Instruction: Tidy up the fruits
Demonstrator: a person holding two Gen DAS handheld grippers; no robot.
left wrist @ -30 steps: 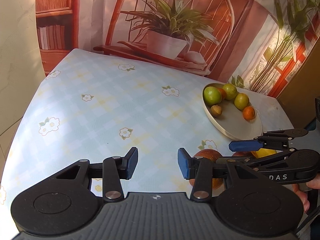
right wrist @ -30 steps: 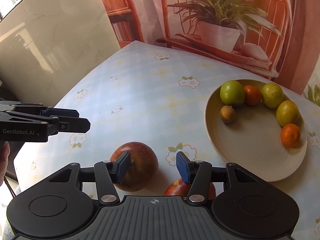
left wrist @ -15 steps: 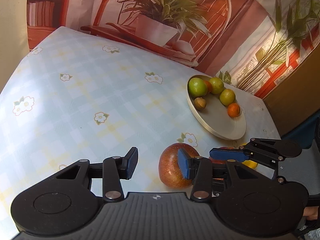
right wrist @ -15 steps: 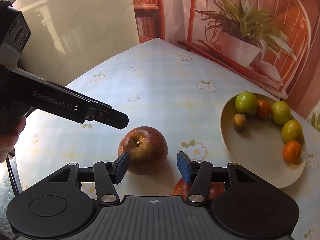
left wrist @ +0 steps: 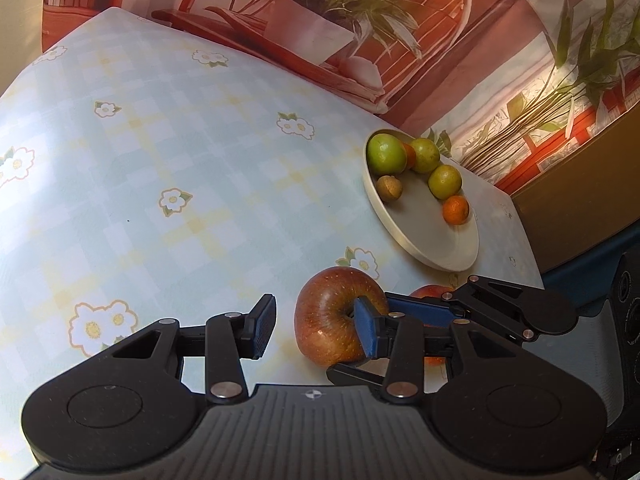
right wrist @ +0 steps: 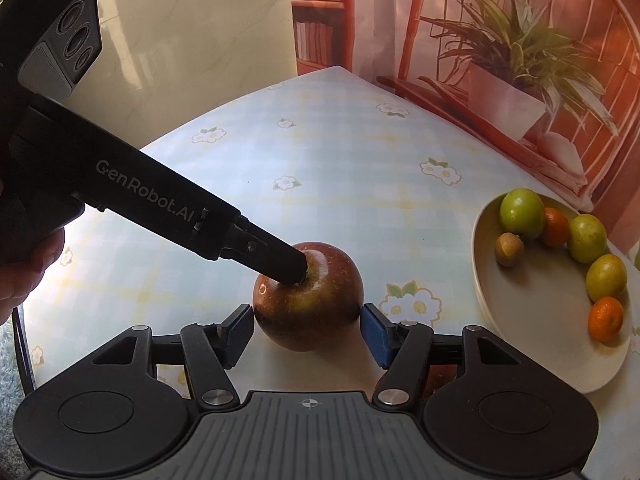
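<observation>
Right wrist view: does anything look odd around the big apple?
Yes. The left gripper has one fingertip poking into the stem hollow of the big red apple while the open right gripper straddles that same apple.

a floral checked tablecloth (left wrist: 160, 152) fronts a printed backdrop (right wrist: 500, 40) of a potted plant, sunlit.

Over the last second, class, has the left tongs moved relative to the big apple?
Yes. In the right wrist view the left tongs has swung in from the left edge toward the plate side; its tip now sits at the big apple's stem dimple.
</observation>
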